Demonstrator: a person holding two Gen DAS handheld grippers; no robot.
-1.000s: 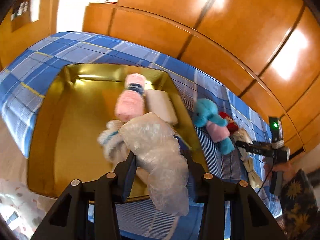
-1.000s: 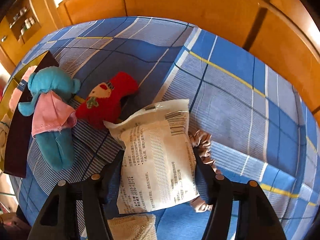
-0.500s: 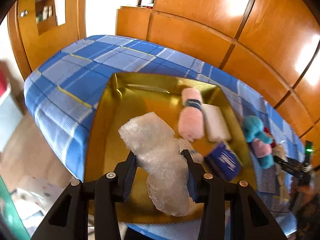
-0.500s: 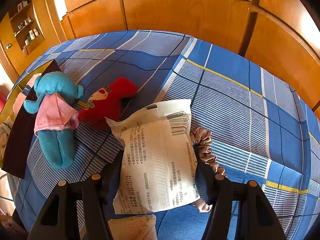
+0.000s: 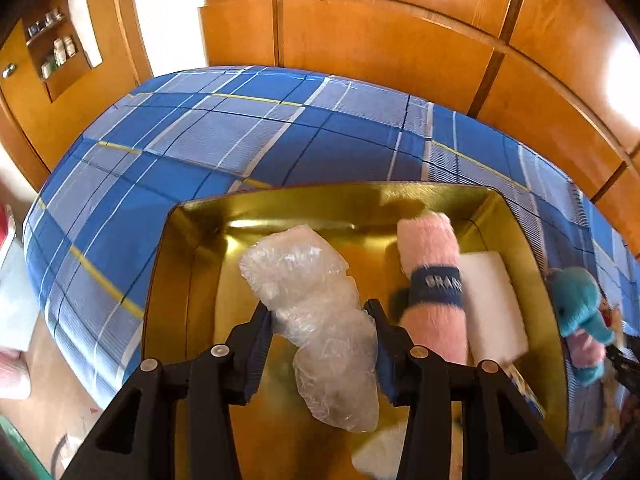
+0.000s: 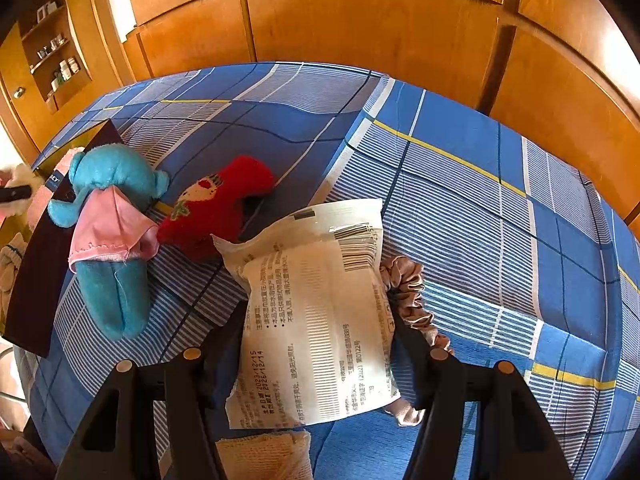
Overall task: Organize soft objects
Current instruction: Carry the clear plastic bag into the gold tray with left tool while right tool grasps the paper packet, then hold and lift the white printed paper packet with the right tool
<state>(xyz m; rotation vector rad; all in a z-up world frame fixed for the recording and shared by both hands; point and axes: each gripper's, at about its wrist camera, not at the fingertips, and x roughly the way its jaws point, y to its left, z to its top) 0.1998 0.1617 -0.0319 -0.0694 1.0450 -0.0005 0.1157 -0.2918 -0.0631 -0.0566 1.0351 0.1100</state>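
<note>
My left gripper (image 5: 318, 312) hangs over the gold tray (image 5: 168, 264) with a clear crumpled plastic bundle (image 5: 296, 276) between its pads. Its jaws are opening slightly, and the pads still touch the bundle. In the tray lie a pink fuzzy roll with a navy band (image 5: 432, 280) and a white foam block (image 5: 492, 304). My right gripper (image 6: 316, 312) is shut on a white printed packet (image 6: 316, 300) just above the blue plaid bed cover. Left of the packet lie a red plush (image 6: 220, 208) and a blue plush in a pink shirt (image 6: 108, 216).
A beige scrunchie (image 6: 408, 284) lies under the packet's right side. A cream gauze cloth (image 6: 264, 456) sits at the near edge. The tray's dark outer wall (image 6: 36, 272) stands left of the blue plush (image 5: 580, 304). Wooden cupboards line the far side of the bed.
My left gripper has carried the plastic bundle leftward and lower over the tray's open part; the pink roll now sits to its right. The right gripper and packet have stayed put.
</note>
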